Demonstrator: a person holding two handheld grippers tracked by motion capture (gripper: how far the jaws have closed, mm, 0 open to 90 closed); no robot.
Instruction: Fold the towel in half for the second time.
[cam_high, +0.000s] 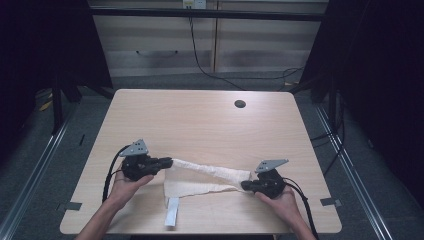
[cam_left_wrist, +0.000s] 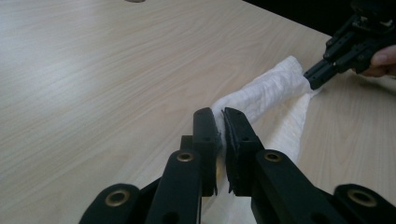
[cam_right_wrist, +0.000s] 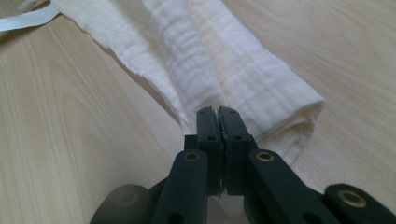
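Observation:
A white cloth (cam_high: 210, 176) lies bunched and stretched between my two grippers near the table's front edge. My left gripper (cam_high: 169, 162) is shut on its left end; in the left gripper view the cloth (cam_left_wrist: 266, 91) is pinched between the jaws of the left gripper (cam_left_wrist: 220, 122). My right gripper (cam_high: 245, 185) is shut on the cloth's right end. In the right gripper view the right gripper (cam_right_wrist: 217, 114) clamps the edge of the folded cloth (cam_right_wrist: 243, 74). A white strap (cam_high: 172, 212) hangs from the cloth toward the front edge. The right gripper (cam_left_wrist: 317, 77) also appears far off in the left gripper view.
The wooden table (cam_high: 200, 120) has a round cable hole (cam_high: 240, 104) at the back right. Dark frames and cables stand beyond the table's far edge. A person's hands (cam_high: 125, 187) hold both grippers at the front.

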